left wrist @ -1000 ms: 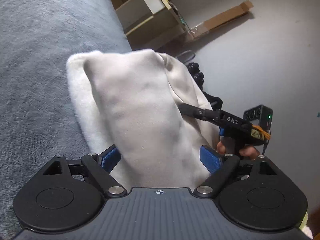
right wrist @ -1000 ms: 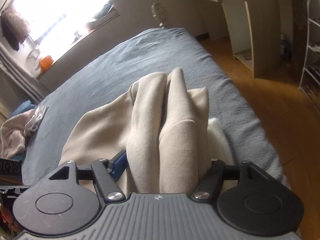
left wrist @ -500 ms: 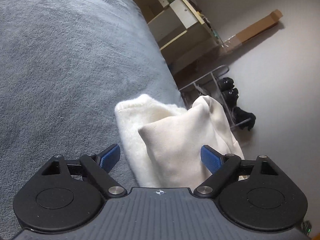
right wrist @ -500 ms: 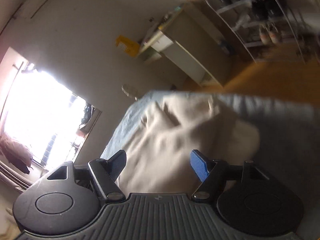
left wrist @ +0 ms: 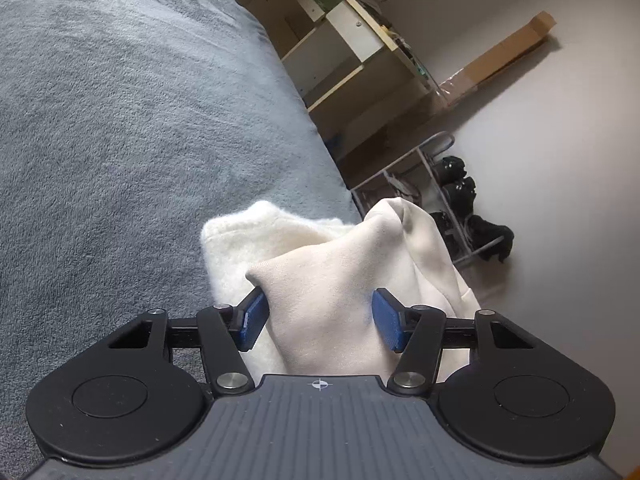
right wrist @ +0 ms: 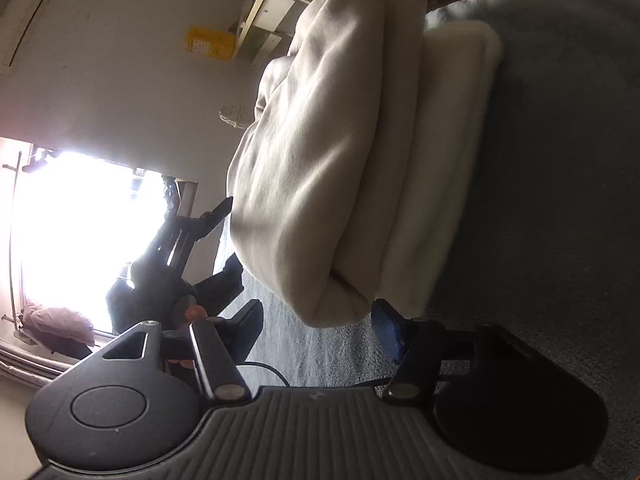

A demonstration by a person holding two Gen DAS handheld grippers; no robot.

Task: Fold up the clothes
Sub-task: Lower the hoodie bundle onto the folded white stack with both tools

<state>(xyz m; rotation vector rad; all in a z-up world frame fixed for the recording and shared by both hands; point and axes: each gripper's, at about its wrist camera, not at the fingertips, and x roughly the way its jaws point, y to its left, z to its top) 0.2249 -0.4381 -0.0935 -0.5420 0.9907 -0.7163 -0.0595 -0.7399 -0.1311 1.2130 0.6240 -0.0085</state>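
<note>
A folded cream garment (left wrist: 332, 280) lies on top of a folded white fluffy one (left wrist: 236, 240) near the edge of the grey-blue bed (left wrist: 120, 120). My left gripper (left wrist: 320, 322) straddles the cream fold. Its blue pads (left wrist: 253, 318) are closing in and stand right at the cloth's sides without pinching it. In the rolled right wrist view the same stack (right wrist: 320, 140) fills the middle. My right gripper (right wrist: 318, 330) is closing just short of the cream garment's near corner, with nothing gripped. The left gripper (right wrist: 229, 242) shows dark against the window.
Beyond the bed's edge stand a wooden shelf unit (left wrist: 344, 48), a wire shoe rack with black shoes (left wrist: 448, 200) and a long cardboard box (left wrist: 500, 56) by the wall. A bright window (right wrist: 80, 220) has clothes (right wrist: 56, 320) piled beside it.
The cream garment, held up a second ago, now lies on the white one. My right gripper let go, rolled and came down beside the stack. The left jaws narrowed around the fold.
</note>
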